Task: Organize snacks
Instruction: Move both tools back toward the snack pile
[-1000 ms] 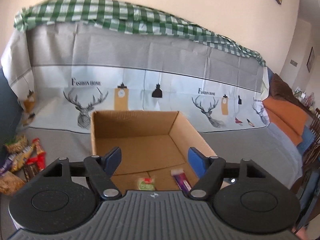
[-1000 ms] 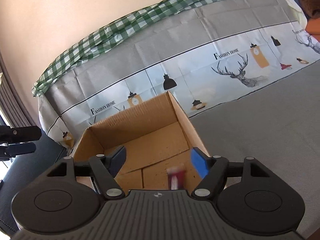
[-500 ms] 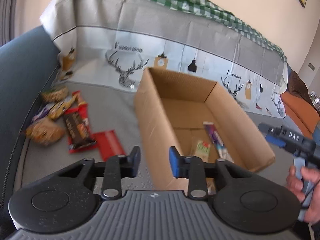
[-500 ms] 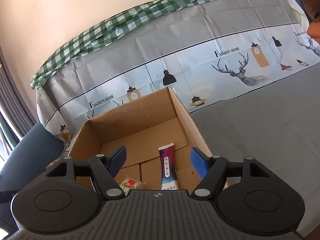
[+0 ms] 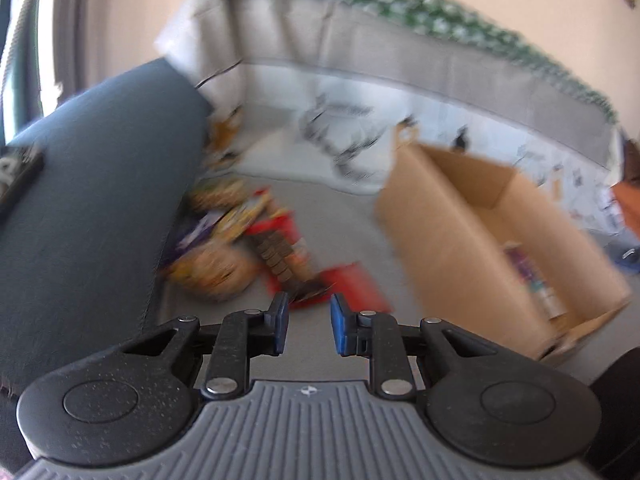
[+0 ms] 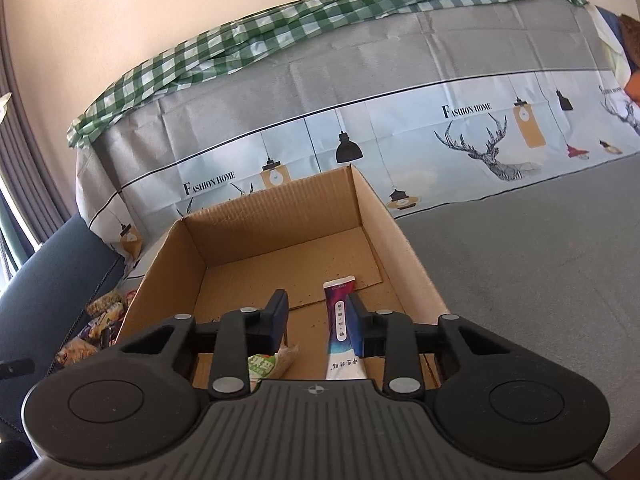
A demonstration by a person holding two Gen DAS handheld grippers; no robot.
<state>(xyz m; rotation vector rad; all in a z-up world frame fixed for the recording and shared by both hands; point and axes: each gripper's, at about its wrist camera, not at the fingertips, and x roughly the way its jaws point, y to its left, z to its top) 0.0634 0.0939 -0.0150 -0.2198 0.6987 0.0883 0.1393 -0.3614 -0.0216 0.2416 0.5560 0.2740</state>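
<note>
A pile of snack packets (image 5: 240, 240) lies on the grey sofa seat, left of an open cardboard box (image 5: 460, 236). A flat red packet (image 5: 352, 288) lies nearest my left gripper (image 5: 306, 326), which is open, empty and just short of it; this view is blurred. In the right wrist view my right gripper (image 6: 316, 326) is open and empty above the box (image 6: 384, 216). Inside lie a purple-and-white tube packet (image 6: 340, 328) and a green-and-white packet (image 6: 268, 364).
A dark blue sofa armrest (image 5: 92, 200) rises left of the snack pile. A printed cover with deer and a green checked cloth (image 6: 280, 36) drape the backrest. Grey seat (image 6: 540, 260) stretches right of the box.
My left gripper has swung left from over the box to the snack pile, its jaws narrowed from wide. My right gripper's jaws have also narrowed, over the dropped tube packet.
</note>
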